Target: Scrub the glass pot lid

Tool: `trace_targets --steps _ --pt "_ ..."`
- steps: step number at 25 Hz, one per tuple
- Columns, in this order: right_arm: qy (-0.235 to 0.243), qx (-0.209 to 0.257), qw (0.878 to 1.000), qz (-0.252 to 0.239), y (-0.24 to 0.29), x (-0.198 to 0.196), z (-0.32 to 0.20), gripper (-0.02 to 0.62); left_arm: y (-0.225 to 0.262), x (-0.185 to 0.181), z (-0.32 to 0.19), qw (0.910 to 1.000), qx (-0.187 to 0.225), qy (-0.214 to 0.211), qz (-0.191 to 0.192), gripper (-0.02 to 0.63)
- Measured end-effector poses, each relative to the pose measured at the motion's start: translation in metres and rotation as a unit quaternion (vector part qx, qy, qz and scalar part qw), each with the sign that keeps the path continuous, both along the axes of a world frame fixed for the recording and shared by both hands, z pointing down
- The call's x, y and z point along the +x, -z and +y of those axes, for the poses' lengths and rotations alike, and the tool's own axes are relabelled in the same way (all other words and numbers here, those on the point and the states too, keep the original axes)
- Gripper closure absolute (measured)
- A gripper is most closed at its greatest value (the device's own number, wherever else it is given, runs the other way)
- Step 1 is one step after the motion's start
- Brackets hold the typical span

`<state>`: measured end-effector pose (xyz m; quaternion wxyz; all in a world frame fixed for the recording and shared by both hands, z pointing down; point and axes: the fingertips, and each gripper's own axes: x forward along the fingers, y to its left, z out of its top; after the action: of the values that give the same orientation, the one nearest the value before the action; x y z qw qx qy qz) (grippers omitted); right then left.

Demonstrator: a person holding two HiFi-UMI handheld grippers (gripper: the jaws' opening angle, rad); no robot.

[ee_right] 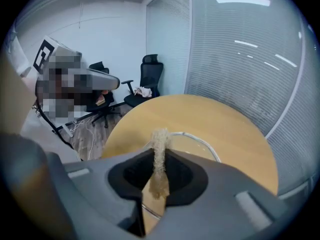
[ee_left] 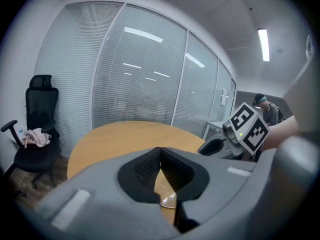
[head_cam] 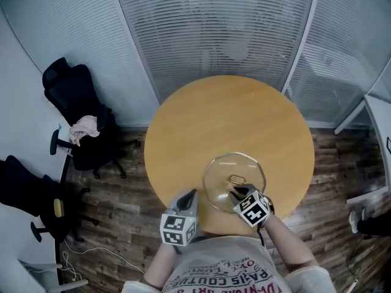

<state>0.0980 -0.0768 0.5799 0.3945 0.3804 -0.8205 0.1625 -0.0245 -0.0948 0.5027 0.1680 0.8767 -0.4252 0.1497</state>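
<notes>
Left hand-held gripper (ee_left: 160, 153): jaws pressed together with nothing between them; over the worktop's near edge, just left of the lid
Right hand-held gripper (ee_right: 159, 160): clamped on a tan fibrous scrub pad (ee_right: 160, 140); tips over the lid's near side
Glass pot lid (head_cam: 221, 174): flat on the round worktop (head_cam: 226, 112), close to the person
Views: pad plain only in the right gripper view
Far: office chair (head_cam: 82, 112) with a cloth (head_cam: 84, 126) on it
</notes>
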Motion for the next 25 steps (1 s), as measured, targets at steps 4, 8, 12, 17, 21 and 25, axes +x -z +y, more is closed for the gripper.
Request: trace_targets --steps 4,8,12,17,21,25 --pt "-0.05 0.075 0.996 -0.02 0.037 0.018 -0.019 0.534 0.023 0.008 -0.018 0.9997 0.024 -0.009 0.005 0.598" --pt "-0.128 0.131 0.981 -0.068 0.077 0.036 -0.026 0.534 0.04 0.017 -0.028 0.9989 0.041 -0.021 0.013 0.6" --pt "-0.173 0.177 0.963 -0.104 0.109 0.049 -0.027 0.534 0.054 0.026 -0.034 0.9976 0.055 -0.036 0.02 0.598" --pt "-0.178 0.244 0.945 -0.126 0.133 0.055 -0.026 0.535 0.066 0.036 -0.039 0.9962 0.067 -0.049 0.029 0.599" --pt "-0.198 0.269 0.932 -0.137 0.138 0.062 -0.025 0.535 0.074 0.043 -0.04 0.9944 0.079 -0.062 0.032 0.599" --pt "-0.21 0.278 0.926 -0.142 0.143 0.067 -0.026 0.537 0.077 0.046 -0.043 0.9941 0.082 -0.065 0.031 0.598"
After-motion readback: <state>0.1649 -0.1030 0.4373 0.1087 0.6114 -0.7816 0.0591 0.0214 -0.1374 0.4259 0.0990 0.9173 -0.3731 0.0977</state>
